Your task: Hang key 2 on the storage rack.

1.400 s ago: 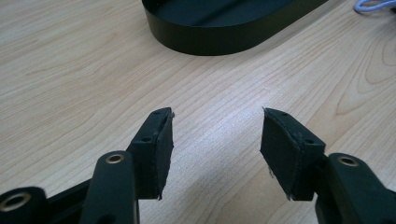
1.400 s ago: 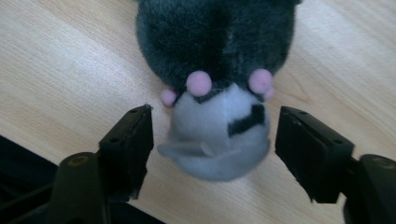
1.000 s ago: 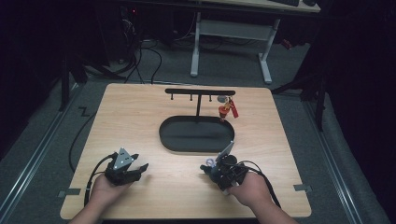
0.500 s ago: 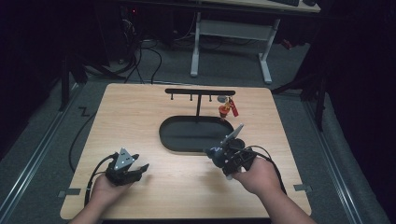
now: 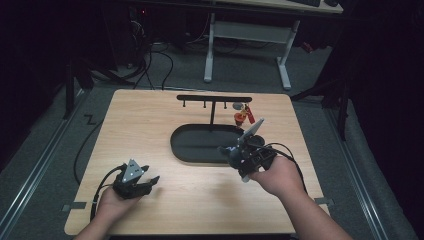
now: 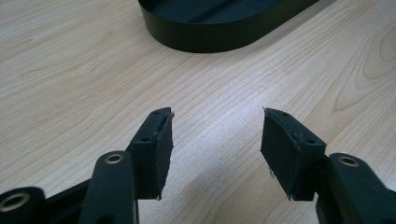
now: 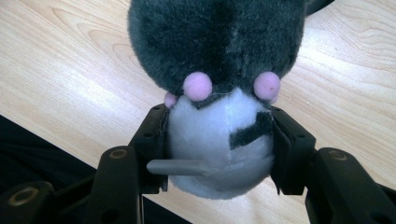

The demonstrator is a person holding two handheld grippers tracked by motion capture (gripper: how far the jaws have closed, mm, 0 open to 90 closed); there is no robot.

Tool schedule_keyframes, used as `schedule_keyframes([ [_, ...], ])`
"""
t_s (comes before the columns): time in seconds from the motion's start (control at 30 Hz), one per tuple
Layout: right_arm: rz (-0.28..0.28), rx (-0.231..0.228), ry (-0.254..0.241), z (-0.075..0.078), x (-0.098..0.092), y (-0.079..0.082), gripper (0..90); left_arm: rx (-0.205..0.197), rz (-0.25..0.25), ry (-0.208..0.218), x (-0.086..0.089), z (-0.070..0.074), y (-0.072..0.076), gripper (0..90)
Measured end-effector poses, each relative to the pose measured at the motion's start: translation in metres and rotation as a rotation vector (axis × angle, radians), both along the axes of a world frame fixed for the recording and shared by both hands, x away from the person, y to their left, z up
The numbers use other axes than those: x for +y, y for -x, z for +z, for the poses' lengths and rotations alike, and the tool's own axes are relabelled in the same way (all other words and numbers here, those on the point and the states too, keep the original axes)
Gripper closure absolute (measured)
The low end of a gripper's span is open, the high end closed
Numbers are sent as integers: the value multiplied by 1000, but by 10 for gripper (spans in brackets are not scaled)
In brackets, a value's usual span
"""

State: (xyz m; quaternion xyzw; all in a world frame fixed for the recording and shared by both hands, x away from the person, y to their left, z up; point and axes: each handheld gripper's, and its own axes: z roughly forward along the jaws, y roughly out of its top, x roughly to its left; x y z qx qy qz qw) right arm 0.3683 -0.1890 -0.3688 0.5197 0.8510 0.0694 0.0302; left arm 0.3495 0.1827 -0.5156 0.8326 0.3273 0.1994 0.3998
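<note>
A grey and white plush toy (image 7: 219, 88) with small pink dots is clamped between the jaws of my right gripper (image 7: 217, 116); its pads press the white part from both sides. From above, the right gripper (image 5: 239, 155) hangs over the table by the near right rim of the black oval tray (image 5: 186, 150), with the plush toy (image 5: 230, 153) sticking out towards the tray. My left gripper (image 5: 150, 176) rests low at the front left. Its jaws stand open around bare wood in the left gripper view (image 6: 217, 115).
A black stand with hooks (image 5: 214, 99) rises behind the tray, and a small red and orange object (image 5: 242, 118) hangs from its right end. The tray's wall (image 6: 210, 39) lies ahead of the left gripper. The table's left edge shows as a dark strip (image 7: 28, 149).
My right hand has risen off the table's front right and moved towards the tray, with the plush toy still in its jaws. The left hand has stayed put.
</note>
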Motion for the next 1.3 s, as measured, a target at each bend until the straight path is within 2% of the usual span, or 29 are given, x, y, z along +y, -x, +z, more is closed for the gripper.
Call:
schedule_keyframes([
  [0.6, -26, -27, -2, 26, -4, -13, 475, -19, -16, 6, 0, 2, 1, 421],
  [0.83, -36, -35, -7, 37, -2, -20, 475, -2, -45, 13, 0, 2, 1, 393],
  [1.3, -54, -47, -7, 51, 5, -53, 476, 4, -68, -6, 0, 1, 2, 382],
])
